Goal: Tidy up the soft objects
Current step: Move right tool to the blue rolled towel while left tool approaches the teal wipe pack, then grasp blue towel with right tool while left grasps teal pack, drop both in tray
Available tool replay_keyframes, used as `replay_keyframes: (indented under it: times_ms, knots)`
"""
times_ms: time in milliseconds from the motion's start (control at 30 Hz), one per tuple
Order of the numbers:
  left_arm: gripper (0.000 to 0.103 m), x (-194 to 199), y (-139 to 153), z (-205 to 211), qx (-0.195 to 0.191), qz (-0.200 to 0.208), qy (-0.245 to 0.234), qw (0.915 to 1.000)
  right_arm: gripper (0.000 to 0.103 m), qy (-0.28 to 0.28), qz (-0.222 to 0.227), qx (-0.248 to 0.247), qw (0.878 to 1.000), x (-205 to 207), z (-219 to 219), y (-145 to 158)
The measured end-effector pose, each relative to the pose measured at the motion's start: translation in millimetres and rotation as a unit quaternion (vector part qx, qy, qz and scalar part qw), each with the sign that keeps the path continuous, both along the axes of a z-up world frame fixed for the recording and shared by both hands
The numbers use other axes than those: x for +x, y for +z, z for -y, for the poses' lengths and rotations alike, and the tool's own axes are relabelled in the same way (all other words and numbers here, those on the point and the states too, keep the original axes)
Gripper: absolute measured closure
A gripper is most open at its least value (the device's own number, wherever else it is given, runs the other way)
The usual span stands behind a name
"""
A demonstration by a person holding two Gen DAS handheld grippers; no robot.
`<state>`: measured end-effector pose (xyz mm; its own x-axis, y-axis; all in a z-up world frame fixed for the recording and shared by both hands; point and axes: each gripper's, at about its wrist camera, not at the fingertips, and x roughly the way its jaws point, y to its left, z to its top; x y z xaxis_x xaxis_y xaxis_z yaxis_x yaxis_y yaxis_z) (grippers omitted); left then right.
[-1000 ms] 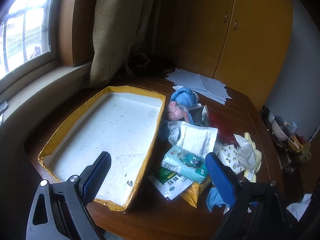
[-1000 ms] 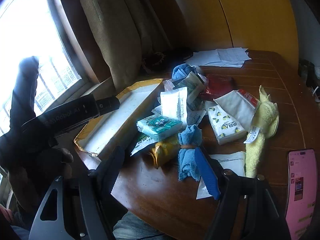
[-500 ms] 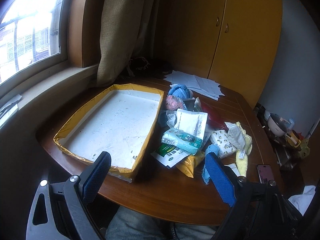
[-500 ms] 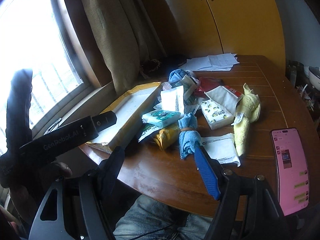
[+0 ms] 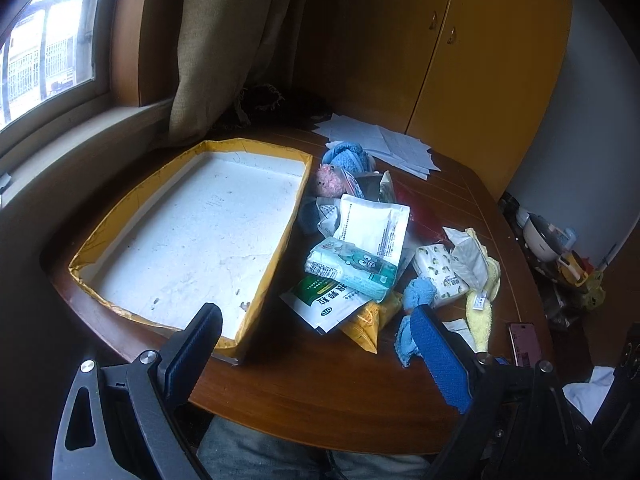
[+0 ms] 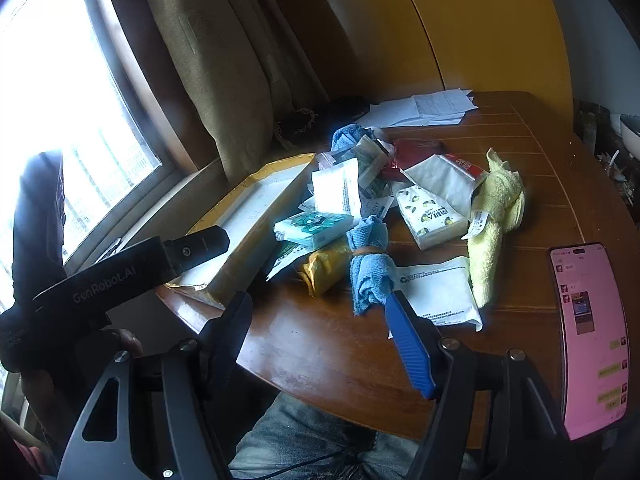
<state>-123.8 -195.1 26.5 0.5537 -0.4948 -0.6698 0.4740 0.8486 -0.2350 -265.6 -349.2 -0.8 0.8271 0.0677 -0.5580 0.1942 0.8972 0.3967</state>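
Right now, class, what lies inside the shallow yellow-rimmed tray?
Nothing lies inside the shallow yellow-rimmed tray: only its scuffed white floor shows. The left tongs hide its near corner.

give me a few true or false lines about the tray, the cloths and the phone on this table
1. The yellow-rimmed white tray holds nothing. True.
2. The rolled blue cloth is bound by a rubber band. True.
3. The yellow terry towel lies inside the tray. False: it lies on the brown wooden table, right of the pile.
4. The pink-screened phone is dark. False: its screen is lit.
5. The right gripper clamps the blue cloth. False: its jaws are closing, nothing between them.
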Motion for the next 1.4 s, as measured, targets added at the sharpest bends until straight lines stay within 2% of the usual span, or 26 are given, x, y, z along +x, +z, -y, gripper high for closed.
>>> replay_keyframes:
  times_ms: [133,233,533,667,767,833,933,1000,1100,1267,1400]
  knots:
    - [0.006,23,-9,17,0.005,-0.033,-0.015,0.9993,0.042,0.002,-0.016,0.009,1.0,16,17,-8]
    - [0.006,24,-21,34,0.013,-0.047,-0.014,0.9987,0.045,0.002,-0.023,0.005,1.0,25,22,-12]
    - [0.006,49,-17,63,0.018,-0.055,-0.03,0.9978,0.055,0.014,-0.037,-0.007,0.999,55,29,-13]
    - [0.006,60,-23,84,0.045,-0.073,-0.069,0.9939,0.06,0.019,-0.048,-0.01,0.999,66,31,-19]
    - [0.006,62,-27,95,0.062,-0.064,-0.081,0.9927,0.067,0.021,-0.062,-0.012,0.998,74,32,-25]
    - [0.006,67,-34,106,0.091,-0.06,-0.095,0.9895,0.072,0.023,-0.066,-0.012,0.997,76,34,-28]
    - [0.006,76,-46,116,0.114,-0.077,-0.11,0.9844,0.079,0.024,-0.067,-0.008,0.997,77,39,-29]
    - [0.006,75,-46,118,0.109,-0.075,-0.114,0.9847,0.081,0.027,-0.068,-0.004,0.997,76,42,-30]
    - [0.022,73,-45,117,0.103,-0.071,-0.115,0.9855,0.085,0.032,-0.068,-0.002,0.997,75,43,-31]
    - [0.028,72,-45,114,0.106,-0.065,-0.12,0.9849,0.09,0.035,-0.065,0.0,0.997,72,45,-27]
    - [0.03,64,-30,102,0.079,-0.067,-0.131,0.9859,0.092,0.029,-0.052,0.013,0.998,68,54,-24]
